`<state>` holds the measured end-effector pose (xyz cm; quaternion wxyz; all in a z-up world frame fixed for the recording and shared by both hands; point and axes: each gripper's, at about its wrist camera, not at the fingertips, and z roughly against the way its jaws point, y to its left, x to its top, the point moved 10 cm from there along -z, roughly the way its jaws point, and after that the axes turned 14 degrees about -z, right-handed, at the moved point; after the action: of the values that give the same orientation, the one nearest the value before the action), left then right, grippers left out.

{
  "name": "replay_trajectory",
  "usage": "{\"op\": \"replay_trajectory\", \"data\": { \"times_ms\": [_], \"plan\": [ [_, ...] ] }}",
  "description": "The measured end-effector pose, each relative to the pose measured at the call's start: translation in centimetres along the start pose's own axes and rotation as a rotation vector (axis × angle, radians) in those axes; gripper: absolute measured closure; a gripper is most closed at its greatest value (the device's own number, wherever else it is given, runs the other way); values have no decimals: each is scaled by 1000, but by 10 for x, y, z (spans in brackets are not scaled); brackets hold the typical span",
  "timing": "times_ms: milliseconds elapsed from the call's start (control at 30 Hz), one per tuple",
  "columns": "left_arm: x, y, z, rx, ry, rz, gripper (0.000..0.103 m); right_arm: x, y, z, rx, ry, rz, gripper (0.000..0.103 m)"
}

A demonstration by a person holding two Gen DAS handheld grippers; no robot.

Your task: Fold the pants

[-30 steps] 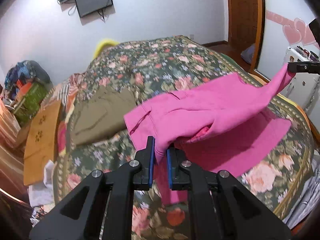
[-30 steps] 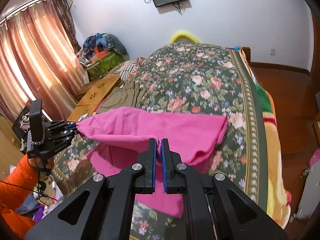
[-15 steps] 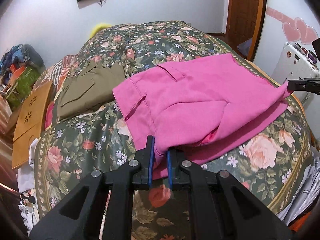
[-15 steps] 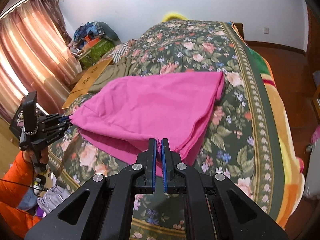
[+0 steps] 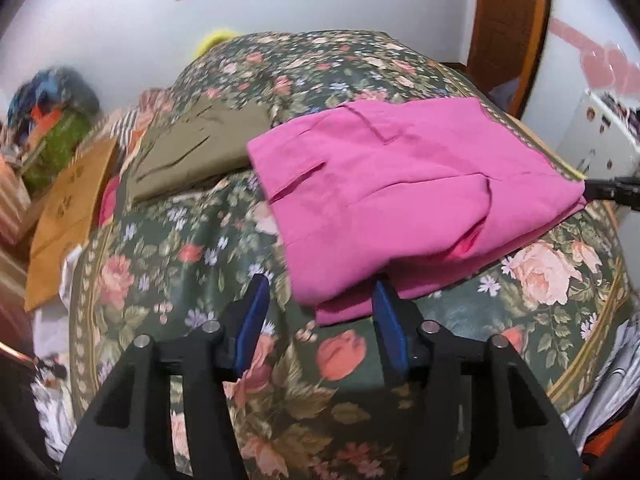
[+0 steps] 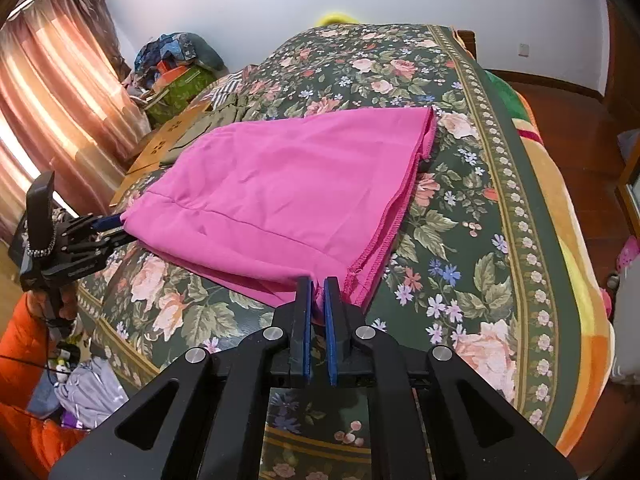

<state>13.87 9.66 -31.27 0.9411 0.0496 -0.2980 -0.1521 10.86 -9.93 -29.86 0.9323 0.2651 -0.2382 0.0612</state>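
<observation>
jaws of the left gripper (image 5: 320, 300) are opening, the near corner of the folded bright pink fabric pants (image 5: 404, 196) lying loose between them. right gripper (image 6: 316, 292) pinches a pink hem. pants lie flat on the dark floral bedspread (image 6: 460, 92); olive folded garment (image 5: 196, 144) at ten o'clock.

Both wrist views look steeply down over the near edge of the bed (image 5: 168, 264), close up. They share the pink pants (image 6: 288, 184) from opposite corners.
</observation>
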Motion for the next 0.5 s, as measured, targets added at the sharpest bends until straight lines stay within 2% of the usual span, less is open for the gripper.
{"op": "replay_trajectory", "data": {
  "times_ms": [133,267,400,500],
  "plan": [
    [-12,17,5,28,23,43,50,1,-6,7,-16,-20,-3,97],
    [-15,32,17,44,11,81,50,5,-16,14,-58,-36,-6,95],
    [2,41,33,39,-38,108,50,14,-30,25,-125,-66,-14,95],
    [22,38,37,26,-70,102,50,23,-33,35,-132,-95,-25,95]
  ]
}}
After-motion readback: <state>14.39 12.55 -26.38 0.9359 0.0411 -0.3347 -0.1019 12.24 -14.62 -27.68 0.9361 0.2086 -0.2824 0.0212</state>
